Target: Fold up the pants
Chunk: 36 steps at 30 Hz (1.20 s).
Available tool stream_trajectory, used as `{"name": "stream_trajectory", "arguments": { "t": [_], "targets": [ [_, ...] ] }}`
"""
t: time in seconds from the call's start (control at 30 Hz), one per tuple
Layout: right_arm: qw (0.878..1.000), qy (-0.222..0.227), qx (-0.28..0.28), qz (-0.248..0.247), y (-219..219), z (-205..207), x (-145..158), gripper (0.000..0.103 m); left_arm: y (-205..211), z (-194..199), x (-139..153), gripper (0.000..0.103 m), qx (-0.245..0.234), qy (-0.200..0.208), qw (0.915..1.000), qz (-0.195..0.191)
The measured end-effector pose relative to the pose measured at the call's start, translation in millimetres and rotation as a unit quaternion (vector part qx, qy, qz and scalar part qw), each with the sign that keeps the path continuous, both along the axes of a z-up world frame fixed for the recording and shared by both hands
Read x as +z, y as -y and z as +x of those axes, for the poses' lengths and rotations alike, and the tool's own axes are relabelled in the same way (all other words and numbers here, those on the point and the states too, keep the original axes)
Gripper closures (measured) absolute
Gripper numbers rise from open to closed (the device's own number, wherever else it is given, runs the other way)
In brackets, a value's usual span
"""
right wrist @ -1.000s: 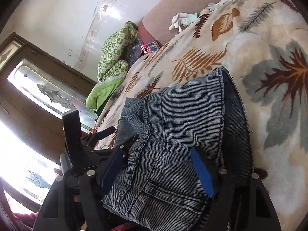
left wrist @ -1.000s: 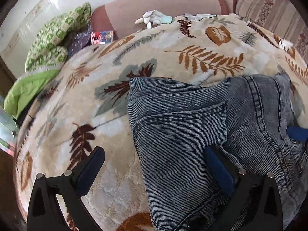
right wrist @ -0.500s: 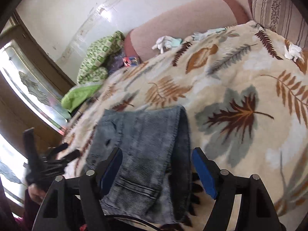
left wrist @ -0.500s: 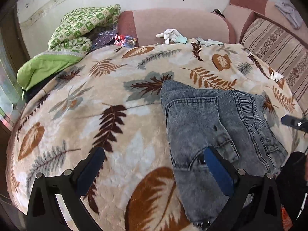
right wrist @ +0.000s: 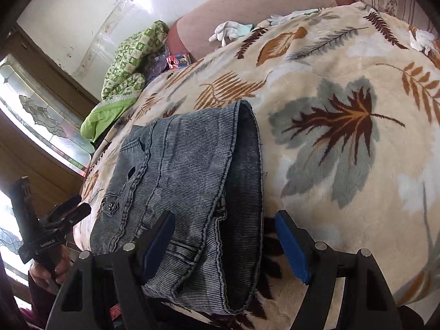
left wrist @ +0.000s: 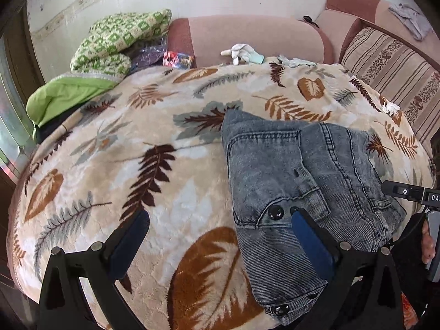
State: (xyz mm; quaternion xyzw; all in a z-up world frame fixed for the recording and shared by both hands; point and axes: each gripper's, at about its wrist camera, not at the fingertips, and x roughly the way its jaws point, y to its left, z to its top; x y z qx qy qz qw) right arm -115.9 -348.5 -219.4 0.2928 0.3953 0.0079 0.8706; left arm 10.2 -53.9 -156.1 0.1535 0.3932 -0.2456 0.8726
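The grey-blue denim pants [left wrist: 297,176] lie folded into a compact stack on the leaf-print blanket [left wrist: 143,165], near its front edge. In the right wrist view the pants [right wrist: 187,181] show a pocket and two snaps on top. My left gripper [left wrist: 220,236] is open and empty, held above the blanket, with its right finger over the stack's near left corner. My right gripper [right wrist: 224,236] is open and empty, held above the stack's near right edge. Neither gripper touches the cloth.
A green patterned quilt [left wrist: 118,41] and a lime cushion [left wrist: 66,93] lie at the back left. White gloves [left wrist: 242,53] lie by the pink sofa back [left wrist: 255,38]. A striped cushion [left wrist: 390,66] stands at the right. A glazed door [right wrist: 41,126] is at the left.
Both grippers have pulled back and up from the folded pants, so more of the blanket shows. The pants stay folded in place. Both grippers stayed open.
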Motion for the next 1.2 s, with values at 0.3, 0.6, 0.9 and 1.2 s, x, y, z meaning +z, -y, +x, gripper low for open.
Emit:
{"name": "stream_trajectory", "arguments": {
  "t": [0.3, 0.6, 0.9, 1.2],
  "targets": [
    [1.0, 0.012, 0.011, -0.023, -13, 4, 8, 0.024, 7, -1, 8, 0.0, 0.005, 0.024, 0.9996, 0.014],
    [1.0, 0.023, 0.011, -0.012, -10, 6, -1, 0.024, 11, 4, 0, 0.0, 0.011, 0.021, 0.9994, 0.026],
    [0.999, 0.03, 0.015, -0.008, -12, 7, -3, 0.023, 19, 0, -1, 0.0, 0.008, 0.025, 0.9991, 0.033],
    [0.999, 0.034, 0.019, -0.013, -16, 7, -3, 0.023, 26, -6, 4, 0.0, 0.009, 0.037, 0.9985, 0.04]
  ]
}}
